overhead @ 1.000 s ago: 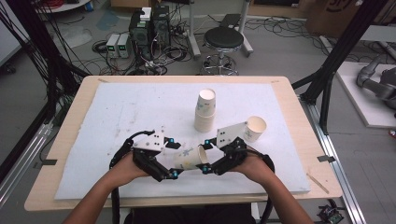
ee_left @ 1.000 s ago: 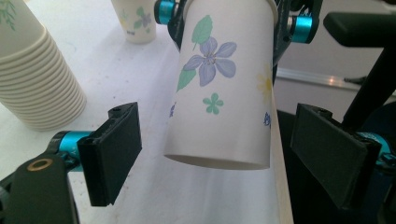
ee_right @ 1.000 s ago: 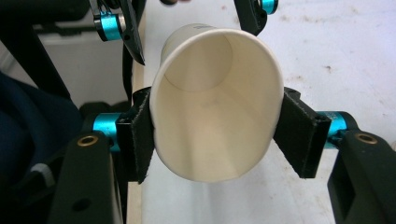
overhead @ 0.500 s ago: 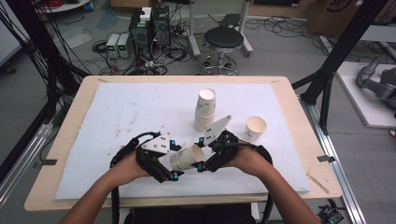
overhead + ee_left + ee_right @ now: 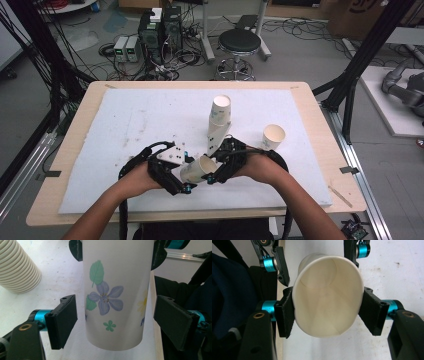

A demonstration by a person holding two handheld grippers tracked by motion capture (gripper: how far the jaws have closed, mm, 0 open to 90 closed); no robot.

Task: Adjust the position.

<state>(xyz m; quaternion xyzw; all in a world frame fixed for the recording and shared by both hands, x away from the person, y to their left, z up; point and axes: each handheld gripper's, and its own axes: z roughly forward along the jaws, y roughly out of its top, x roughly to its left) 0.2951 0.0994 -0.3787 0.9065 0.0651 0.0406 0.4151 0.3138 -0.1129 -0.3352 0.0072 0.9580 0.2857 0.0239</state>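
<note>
1. The table (image 5: 125, 125) with its white mat carries a leaning stack of paper cups (image 5: 218, 125) near the middle and one loose upright cup (image 5: 273, 136) well to the right; judging by that, the work is stacking cups, and the loose one is not yet on the stack.
2. The flowered paper cup (image 5: 198, 169) is held in the air near the table's front edge, on its side, between the two grippers.
3. The right gripper (image 5: 325, 312) is clamped on that cup near its rim, squeezing the mouth oval.
4. The left gripper (image 5: 120, 322) stands spread, jaws apart from the cup's base end (so a handover looks half done).
</note>
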